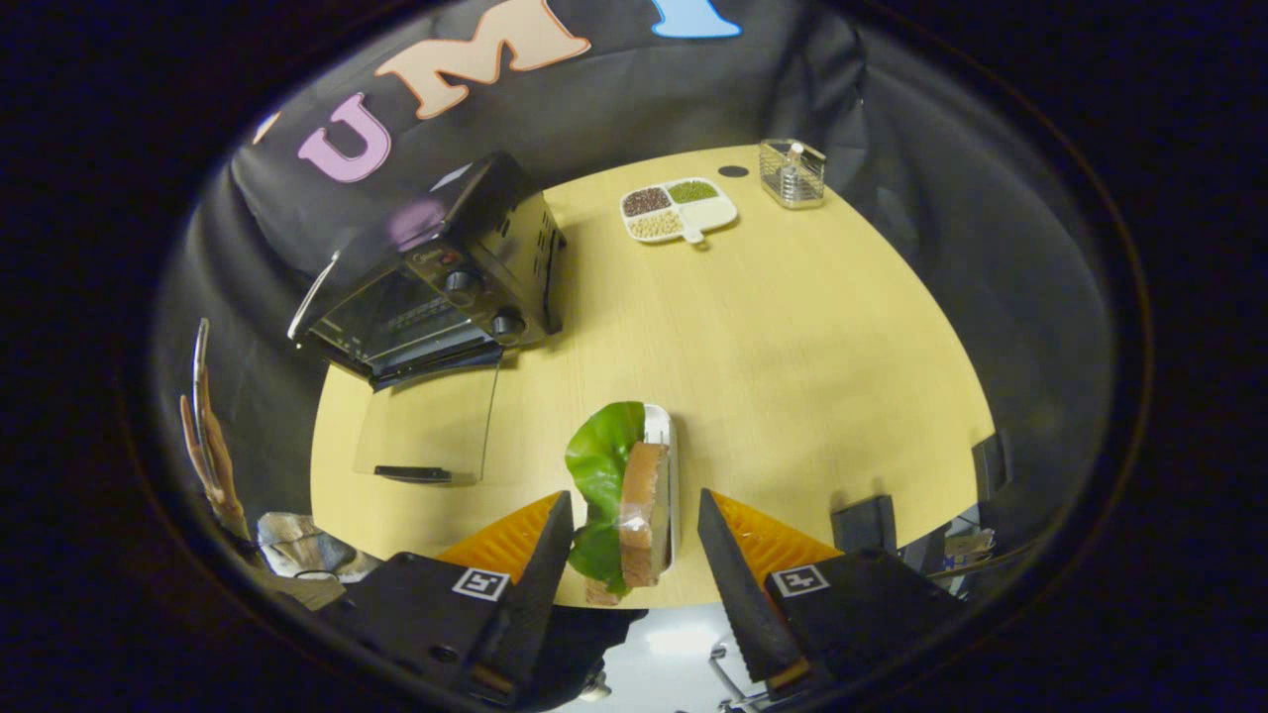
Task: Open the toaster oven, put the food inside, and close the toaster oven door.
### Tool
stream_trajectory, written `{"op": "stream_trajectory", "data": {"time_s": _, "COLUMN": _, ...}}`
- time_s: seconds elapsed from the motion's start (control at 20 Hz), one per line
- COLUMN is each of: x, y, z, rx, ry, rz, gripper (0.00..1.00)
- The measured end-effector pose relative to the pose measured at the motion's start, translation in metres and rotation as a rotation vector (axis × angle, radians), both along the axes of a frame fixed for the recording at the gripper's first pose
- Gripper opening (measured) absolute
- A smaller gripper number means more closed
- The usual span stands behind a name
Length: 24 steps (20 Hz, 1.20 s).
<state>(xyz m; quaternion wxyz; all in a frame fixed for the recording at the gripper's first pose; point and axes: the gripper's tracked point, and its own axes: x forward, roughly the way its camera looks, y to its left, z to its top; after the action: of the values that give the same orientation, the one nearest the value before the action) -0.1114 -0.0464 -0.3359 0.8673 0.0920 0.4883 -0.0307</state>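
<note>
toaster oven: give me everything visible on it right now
The toaster oven is a dark boxy unit with a shiny metal-looking side wall that has vent slots, and a control panel with what look like three knobs. Its glass door is dropped fully open, lying about flat over the wooden table, handle at the outer edge. A rack shows inside. It stands well beyond the open tongs, off to their left, by the booth's cloth wall.

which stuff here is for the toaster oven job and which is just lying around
For the job:
- toaster oven, its glass door already folded down open
- food: bread with a green leaf on a small tray, between the fingers of the open gripper

Just lying about:
- divided dish of beans and grains, far side of the table
- clear box beside it
</note>
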Motion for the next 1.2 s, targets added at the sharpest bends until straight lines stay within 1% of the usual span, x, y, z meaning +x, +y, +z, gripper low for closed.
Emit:
{"op": "stream_trajectory", "data": {"time_s": 0.25, "x": 0.002, "y": 0.005, "z": -0.02, "rx": 0.004, "ry": 0.05, "rz": 0.054, "gripper": 0.81}}
{"op": "stream_trajectory", "data": {"time_s": 0.3, "x": 0.003, "y": 0.009, "z": -0.024, "rx": 0.025, "ry": 0.061, "rz": 0.068, "gripper": 0.74}}
{"op": "stream_trajectory", "data": {"time_s": 0.45, "x": 0.005, "y": 0.008, "z": -0.029, "rx": 0.047, "ry": 0.078, "rz": 0.057, "gripper": 0.55}}
{"op": "stream_trajectory", "data": {"time_s": 0.55, "x": 0.003, "y": 0.002, "z": -0.029, "rx": 0.067, "ry": 0.08, "rz": 0.009, "gripper": 0.42}}
{"op": "stream_trajectory", "data": {"time_s": 0.6, "x": 0.003, "y": 0.002, "z": -0.028, "rx": 0.101, "ry": 0.084, "rz": -0.022, "gripper": 0.36}}
{"op": "stream_trajectory", "data": {"time_s": 0.7, "x": 0.001, "y": 0.008, "z": -0.023, "rx": 0.166, "ry": 0.072, "rz": -0.06, "gripper": 0.36}}
{"op": "stream_trajectory", "data": {"time_s": 0.95, "x": 0.0, "y": 0.021, "z": 0.015, "rx": 0.259, "ry": -0.017, "rz": -0.104, "gripper": 0.36}}
{"op": "stream_trajectory", "data": {"time_s": 1.1, "x": 0.001, "y": 0.031, "z": 0.047, "rx": 0.291, "ry": -0.103, "rz": -0.129, "gripper": 0.36}}
{"op": "stream_trajectory", "data": {"time_s": 1.2, "x": 0.005, "y": 0.052, "z": 0.065, "rx": 0.36, "ry": -0.171, "rz": -0.138, "gripper": 0.36}}
